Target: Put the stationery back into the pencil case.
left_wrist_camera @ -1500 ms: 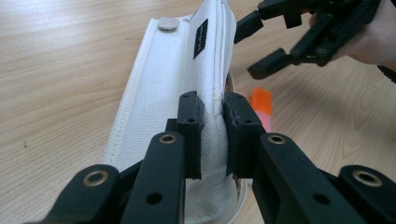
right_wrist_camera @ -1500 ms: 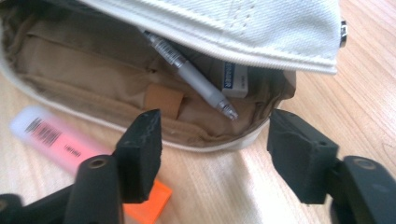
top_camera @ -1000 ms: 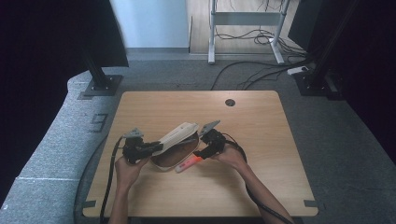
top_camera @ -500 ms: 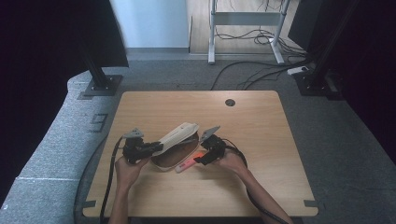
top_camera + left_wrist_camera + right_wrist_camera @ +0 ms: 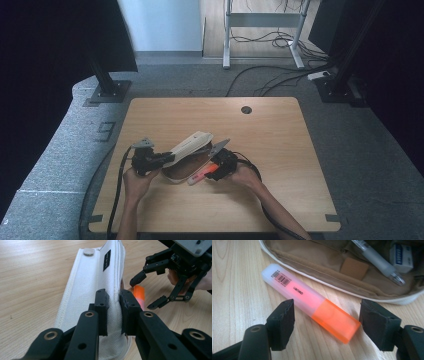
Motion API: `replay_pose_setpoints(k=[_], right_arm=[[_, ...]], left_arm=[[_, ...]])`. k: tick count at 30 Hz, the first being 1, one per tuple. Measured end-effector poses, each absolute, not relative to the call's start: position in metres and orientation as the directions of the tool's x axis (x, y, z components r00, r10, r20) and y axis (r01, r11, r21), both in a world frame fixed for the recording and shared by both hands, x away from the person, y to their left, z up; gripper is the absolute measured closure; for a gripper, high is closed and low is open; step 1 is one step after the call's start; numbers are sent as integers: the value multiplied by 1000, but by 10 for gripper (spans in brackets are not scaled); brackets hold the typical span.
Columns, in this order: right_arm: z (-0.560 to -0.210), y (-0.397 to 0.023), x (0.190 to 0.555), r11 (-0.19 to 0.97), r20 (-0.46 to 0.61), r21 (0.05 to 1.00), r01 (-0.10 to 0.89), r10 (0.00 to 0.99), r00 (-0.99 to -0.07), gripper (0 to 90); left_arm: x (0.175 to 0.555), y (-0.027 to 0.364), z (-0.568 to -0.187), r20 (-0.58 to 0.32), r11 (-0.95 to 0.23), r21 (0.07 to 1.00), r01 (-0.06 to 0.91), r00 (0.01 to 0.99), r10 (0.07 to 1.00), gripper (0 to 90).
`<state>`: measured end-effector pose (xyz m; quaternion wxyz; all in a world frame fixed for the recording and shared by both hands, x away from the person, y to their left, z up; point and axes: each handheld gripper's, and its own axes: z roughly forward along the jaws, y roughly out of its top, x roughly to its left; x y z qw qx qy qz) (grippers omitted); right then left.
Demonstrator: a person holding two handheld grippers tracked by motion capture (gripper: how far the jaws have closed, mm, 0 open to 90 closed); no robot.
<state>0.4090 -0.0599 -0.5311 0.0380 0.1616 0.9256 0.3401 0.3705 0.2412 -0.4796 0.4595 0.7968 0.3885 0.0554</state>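
Your left gripper pinches the lifted flap of the white pencil case between its jaws. Your right gripper has its jaws spread around the orange highlighter, which lies on the wooden table just beside the open case.

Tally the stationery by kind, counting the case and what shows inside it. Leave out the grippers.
Pencil case: 1
Highlighter: 1
Pen: 1
Eraser: 1
Total: 4
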Motion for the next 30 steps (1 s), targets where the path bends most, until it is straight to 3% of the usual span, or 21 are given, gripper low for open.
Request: replay_pose_setpoints(k=[8,20,30], right_arm=[[-535,-51,404,747,26,620,240,287,-958,362],[-533,-55,387,766,5,621,165,207,-978,552],[-534,-63,368,755,17,633,169,205,-979,647]], left_arm=[[370,241,-480,-269,-277,775,568,692,670,774],[370,241,-480,-270,-279,774,569,693,668,773],[370,240,-480,-266,-282,773,569,694,669,773]])
